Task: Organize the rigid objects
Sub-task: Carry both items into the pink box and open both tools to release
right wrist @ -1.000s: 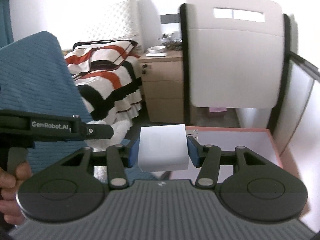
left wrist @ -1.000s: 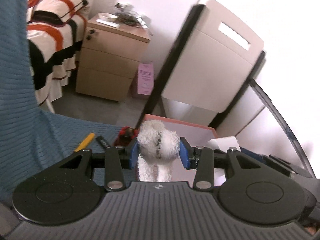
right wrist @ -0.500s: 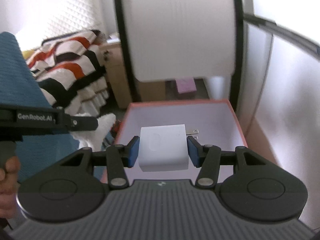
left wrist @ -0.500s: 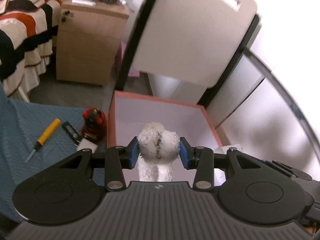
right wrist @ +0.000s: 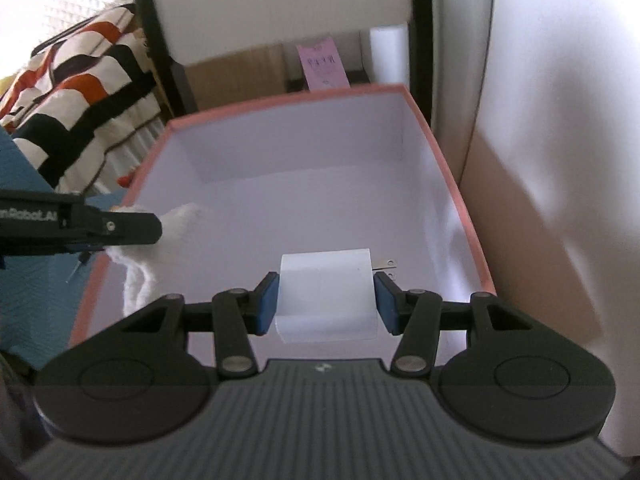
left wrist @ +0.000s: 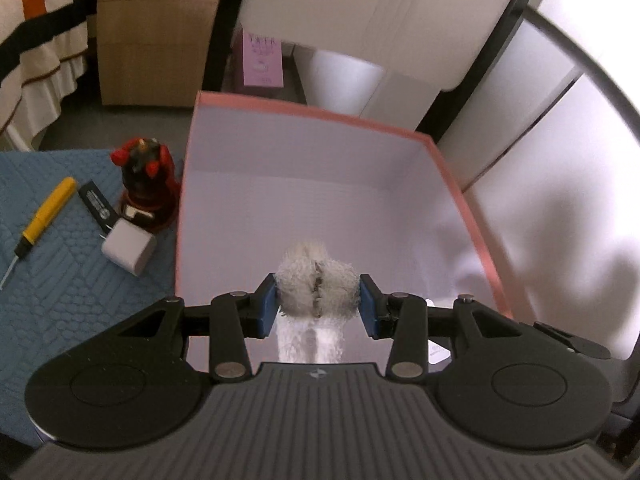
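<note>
The left tongs (left wrist: 317,304) are pinching a white fluffy toy (left wrist: 316,286) between their blue pads, and the right tongs (right wrist: 326,302) are pinching a white charger block (right wrist: 326,296) by its flat sides, its two metal prongs sticking out past the right pad. Both pairs hang over the open box (left wrist: 460,196), a pink-rimmed carton with a pale inside that lies directly ahead of and below each pair. In the right wrist view the left tongs (right wrist: 132,226) reach in from the left over the box's left rim with the toy dangling. The loads appear to be held above the box floor so they can be dropped or set inside; the box looks bare so far.

Off to the left of the left tongs, on the blue quilted cloth (left wrist: 52,280) outside the box, wait a second charger block (left wrist: 128,246), a red and black figurine (left wrist: 146,184), a small black stick (left wrist: 96,204) and a yellow-handled screwdriver (left wrist: 40,220). These look like the pieces still to be gathered. Gripping the charger by its broad faces likely keeps it from twisting on release.
</note>
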Available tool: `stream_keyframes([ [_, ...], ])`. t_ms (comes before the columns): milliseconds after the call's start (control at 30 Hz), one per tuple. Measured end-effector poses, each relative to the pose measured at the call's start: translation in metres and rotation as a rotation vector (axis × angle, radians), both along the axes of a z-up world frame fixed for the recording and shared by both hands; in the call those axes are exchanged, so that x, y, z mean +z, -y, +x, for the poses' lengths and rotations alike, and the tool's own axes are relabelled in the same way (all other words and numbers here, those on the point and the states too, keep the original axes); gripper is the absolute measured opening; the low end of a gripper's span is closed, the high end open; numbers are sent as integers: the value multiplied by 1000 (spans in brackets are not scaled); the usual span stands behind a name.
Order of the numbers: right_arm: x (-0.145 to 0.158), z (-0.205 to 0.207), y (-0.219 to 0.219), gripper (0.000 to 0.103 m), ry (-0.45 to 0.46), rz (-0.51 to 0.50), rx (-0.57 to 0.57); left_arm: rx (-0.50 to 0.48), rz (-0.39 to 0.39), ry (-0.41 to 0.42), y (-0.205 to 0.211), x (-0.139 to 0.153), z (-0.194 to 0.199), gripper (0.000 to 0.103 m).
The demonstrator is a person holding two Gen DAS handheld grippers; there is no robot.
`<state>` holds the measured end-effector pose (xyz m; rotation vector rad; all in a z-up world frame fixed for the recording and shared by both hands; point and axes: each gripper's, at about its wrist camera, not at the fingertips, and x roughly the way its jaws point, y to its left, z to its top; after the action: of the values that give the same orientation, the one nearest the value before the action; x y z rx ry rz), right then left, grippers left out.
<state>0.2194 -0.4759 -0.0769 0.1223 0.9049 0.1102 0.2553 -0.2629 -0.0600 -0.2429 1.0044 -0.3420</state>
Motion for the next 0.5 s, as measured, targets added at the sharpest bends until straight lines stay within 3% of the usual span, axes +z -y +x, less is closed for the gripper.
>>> stream_keyframes([
  [400,-33,0,20,54,-91,8,-40,-25,14,-17,12,-13,3,49],
  [500,-29,-3,19,53,-79,4,-46,-21,-10,-5,7,-5,2,59],
])
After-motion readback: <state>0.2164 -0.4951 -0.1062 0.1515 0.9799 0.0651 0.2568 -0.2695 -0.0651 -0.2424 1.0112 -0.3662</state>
